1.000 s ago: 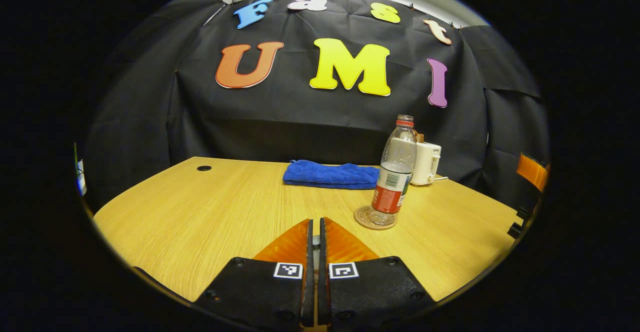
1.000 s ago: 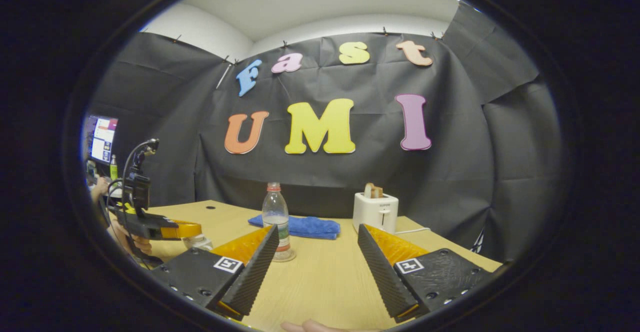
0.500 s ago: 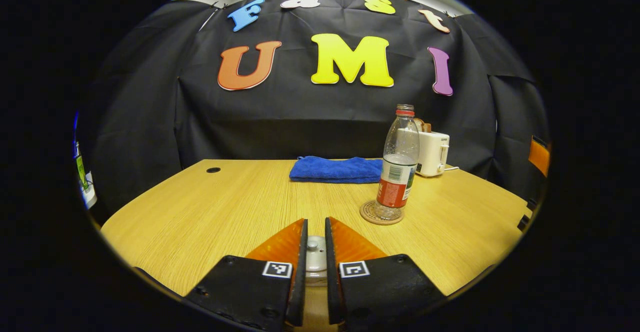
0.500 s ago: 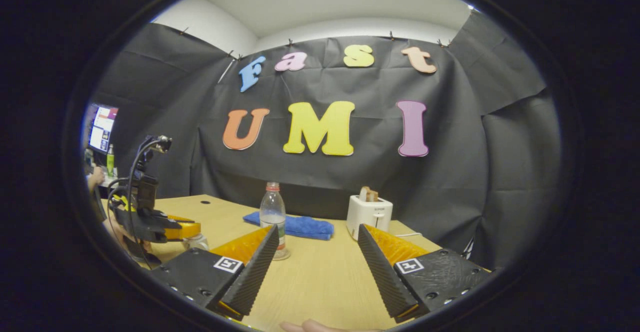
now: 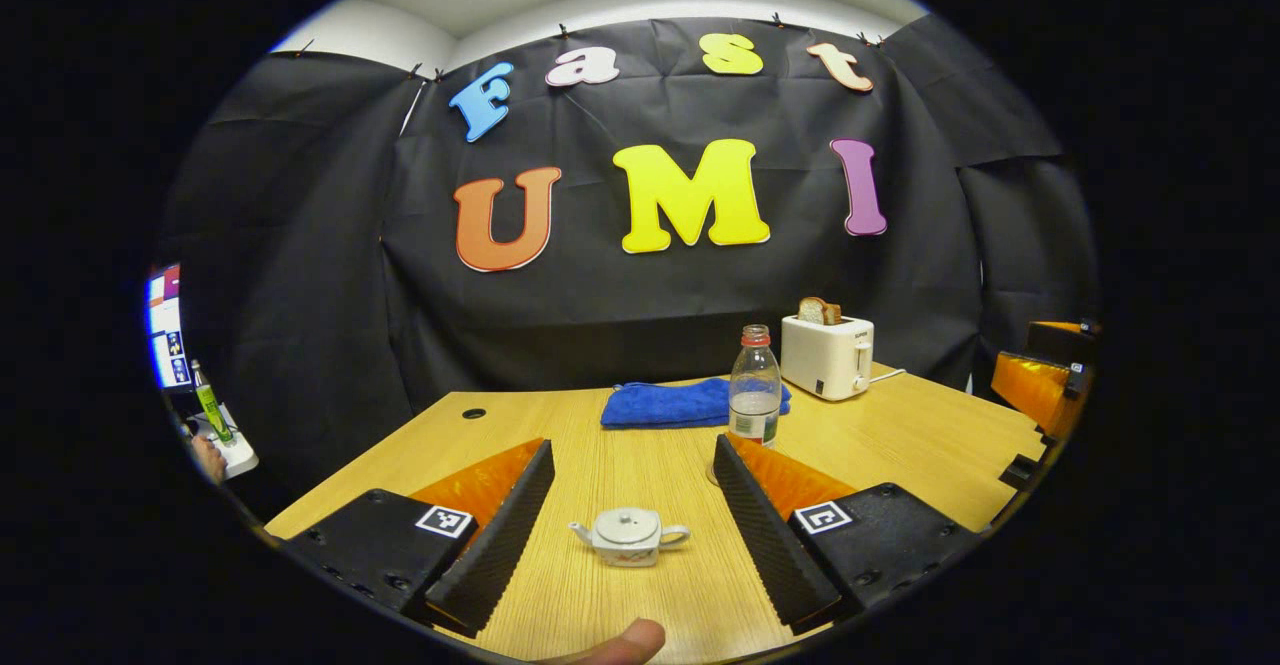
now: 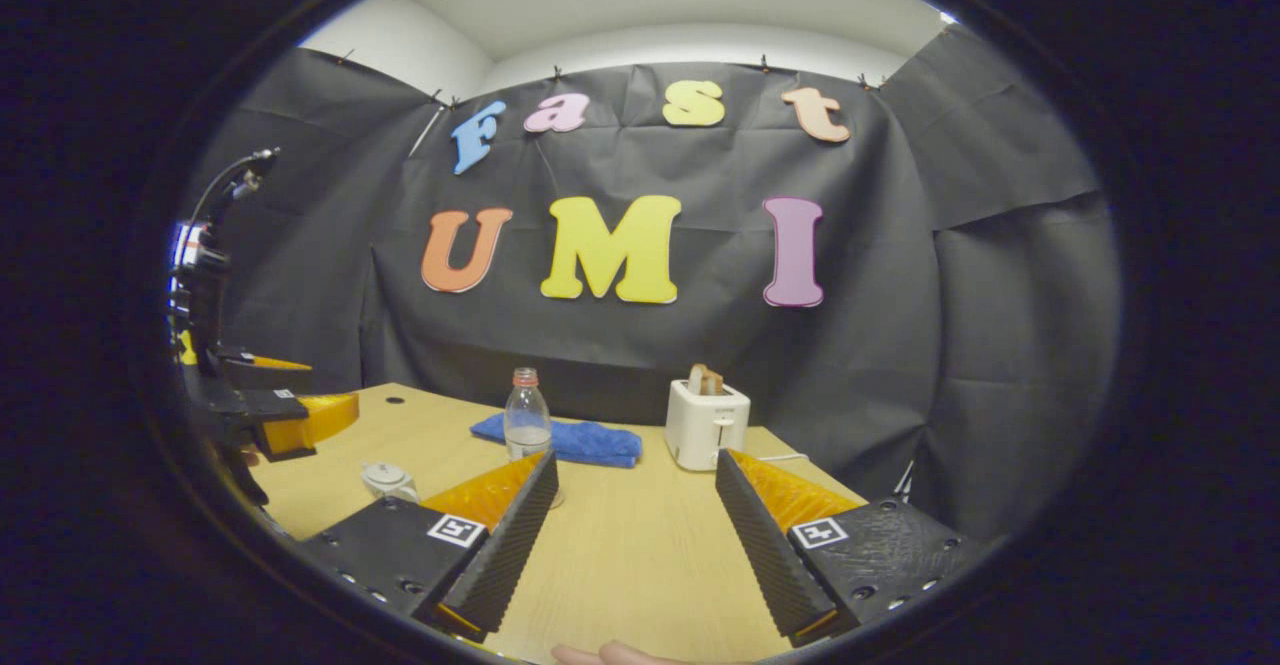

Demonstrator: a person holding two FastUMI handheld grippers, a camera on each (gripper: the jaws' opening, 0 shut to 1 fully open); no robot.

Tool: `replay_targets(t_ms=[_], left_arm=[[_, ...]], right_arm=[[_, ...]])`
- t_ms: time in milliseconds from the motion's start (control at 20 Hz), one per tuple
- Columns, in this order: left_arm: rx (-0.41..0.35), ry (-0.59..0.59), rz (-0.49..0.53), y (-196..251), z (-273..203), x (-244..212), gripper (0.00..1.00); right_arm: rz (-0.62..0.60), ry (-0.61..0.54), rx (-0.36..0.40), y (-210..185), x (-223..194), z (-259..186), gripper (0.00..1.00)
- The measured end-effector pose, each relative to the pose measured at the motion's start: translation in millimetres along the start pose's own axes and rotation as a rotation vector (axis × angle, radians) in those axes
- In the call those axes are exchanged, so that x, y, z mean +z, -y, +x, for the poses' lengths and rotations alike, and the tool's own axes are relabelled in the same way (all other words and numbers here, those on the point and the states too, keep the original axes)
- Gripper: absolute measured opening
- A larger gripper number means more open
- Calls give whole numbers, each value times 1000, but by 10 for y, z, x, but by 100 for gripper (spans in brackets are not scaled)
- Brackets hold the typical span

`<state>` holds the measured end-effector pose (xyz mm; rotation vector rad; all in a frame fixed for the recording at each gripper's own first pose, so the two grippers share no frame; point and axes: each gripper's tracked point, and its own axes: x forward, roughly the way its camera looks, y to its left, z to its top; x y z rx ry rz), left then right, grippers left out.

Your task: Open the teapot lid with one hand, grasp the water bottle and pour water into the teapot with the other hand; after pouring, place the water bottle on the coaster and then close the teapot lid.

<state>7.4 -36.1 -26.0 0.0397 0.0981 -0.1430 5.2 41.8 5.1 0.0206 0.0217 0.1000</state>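
Observation:
A small white teapot (image 5: 628,535) stands on the wooden table (image 5: 900,445) with its lid on. My left gripper (image 5: 632,445) hangs open above and behind it, touching nothing. A clear water bottle (image 5: 755,385) with a red cap stands upright farther back; its base is hidden behind one of my fingers. In the right gripper view, my right gripper (image 6: 630,475) is open and empty over the table (image 6: 620,565). There the bottle (image 6: 526,415) stands ahead to the left, and the teapot (image 6: 385,480) sits near the left gripper (image 6: 315,395).
A folded blue towel (image 5: 680,403) lies behind the bottle, and a white toaster (image 5: 827,355) with bread stands at the back right. The right gripper (image 5: 1035,385) shows at the right edge. A screen (image 5: 165,325) glows far left. A person's fingertip (image 5: 610,645) shows at the bottom.
My left gripper, earlier shut low over the teapot lid's knob, has opened wide and pulled up and back, leaving the lid on the teapot. The right gripper has barely moved.

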Motion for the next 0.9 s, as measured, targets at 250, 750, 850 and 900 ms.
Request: replay_targets(t_ms=[250, 750, 850, 900], left_arm=[[8, 34, -58, 26, -365, 238, 99], [24, 66, -42, -2, -383, 254, 99], [35, 58, -42, -25, -352, 228, 99], [31, 65, -35, -9, -349, 247, 99]], right_arm=[[-4, -8, -28, 130, 134, -185, 95], [-35, -5, -10, 74, 130, -207, 95], [-37, -8, -15, 78, 118, -187, 95], [-38, -9, -13, 73, 110, -178, 95]])
